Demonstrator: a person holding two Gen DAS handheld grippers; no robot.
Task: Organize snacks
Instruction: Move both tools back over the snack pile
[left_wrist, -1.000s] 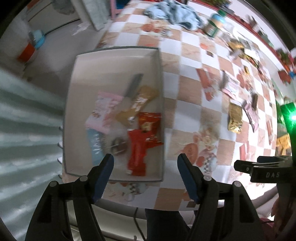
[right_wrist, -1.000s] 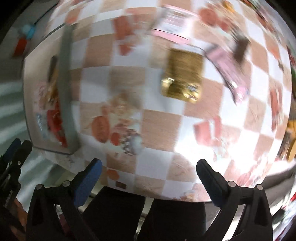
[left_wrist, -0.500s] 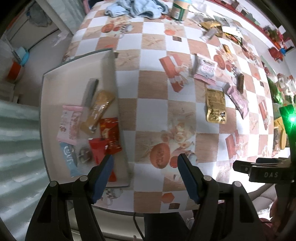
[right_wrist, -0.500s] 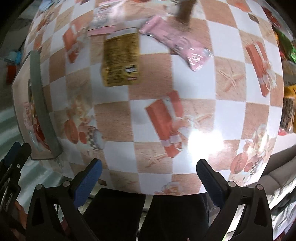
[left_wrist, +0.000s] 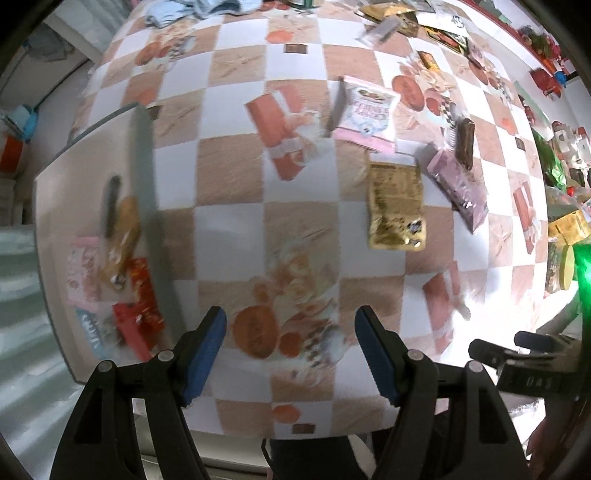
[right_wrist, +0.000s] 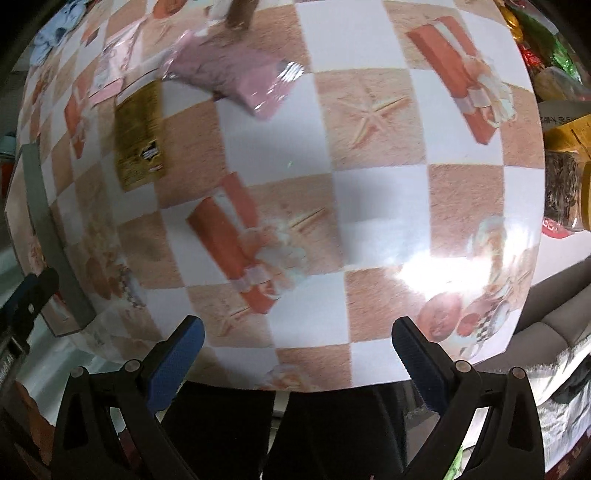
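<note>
on checkered tablecloth | snack packets scattered | tray at left edge | both grippers' fingers apart, empty

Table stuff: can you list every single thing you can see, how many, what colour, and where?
tray: one, pale grey, at the table's left edge
snacks in the tray: several, red, pink, tan and blue, lying together inside
gold packet: one, gold, flat on the table right of centre
pink wrapped bar: one, pinkish purple, just right of the gold packet
pink and white pouch: one, beyond the gold packet
dark bar: one, brown, beside the pouch
blue cloth: one, light blue, at the far edge
tablecloth: one, tan and white checks
left gripper: one, black with blue pads, open, empty
right gripper: one, same colours, open, empty
</note>
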